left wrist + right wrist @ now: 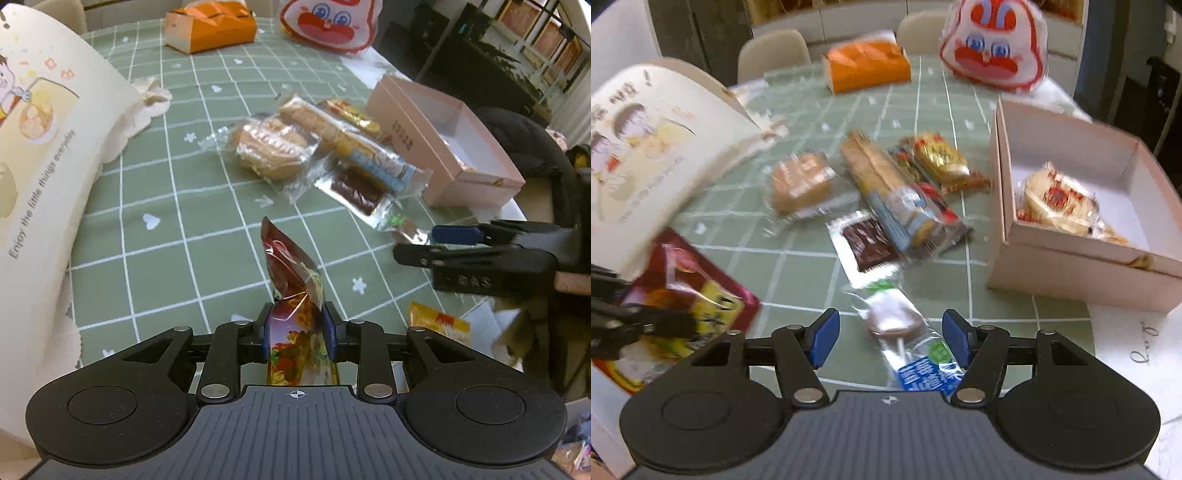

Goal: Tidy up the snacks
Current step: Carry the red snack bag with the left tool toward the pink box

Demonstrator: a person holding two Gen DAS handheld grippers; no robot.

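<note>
between left tool [299,328] pads, snack packet [291,273]

A green checked tablecloth [155,177] is spread over the table. Well beyond its far edge, two pale chairs [772,51] are seen. To the right of the tablecloth, dark shelving [517,40] with orange-brown boxes is seen.

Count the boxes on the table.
2: a pink box at the right, open, with one snack inside, and an orange box at the far side. Others may be out of view.
</note>
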